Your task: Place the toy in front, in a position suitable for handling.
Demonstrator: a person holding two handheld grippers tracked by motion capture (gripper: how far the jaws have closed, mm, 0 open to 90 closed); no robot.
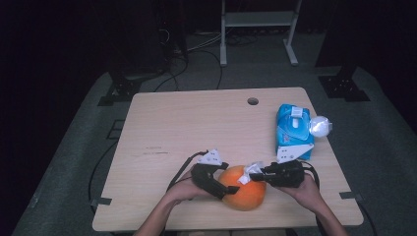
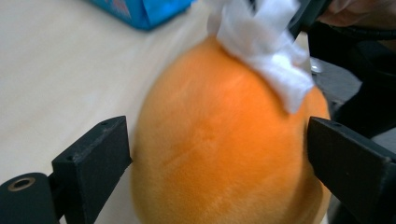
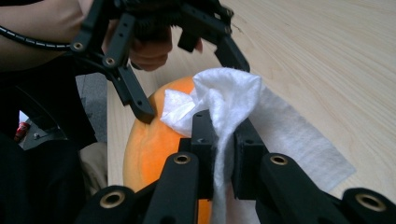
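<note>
A round orange plush ball (image 1: 248,194) lies near the table's front edge. My left gripper (image 1: 226,184) reaches it from the left, its jaws standing wide on either side of the ball (image 2: 219,149), close against its flanks without squeezing it. From the right, my right gripper (image 1: 255,173) is shut on a crumpled white wipe (image 1: 252,169) that rests on top of the ball. In the right gripper view the wipe (image 3: 229,88) is pinched between the pads of that gripper (image 3: 224,135), with the left gripper (image 3: 191,86) beyond it.
A blue pack of wipes (image 1: 292,128) lies at the right of the wooden table (image 1: 196,128), with a white rounded thing (image 1: 319,126) beside it. A cable hole (image 1: 253,101) sits near the far edge. Cables trail from both grippers.
</note>
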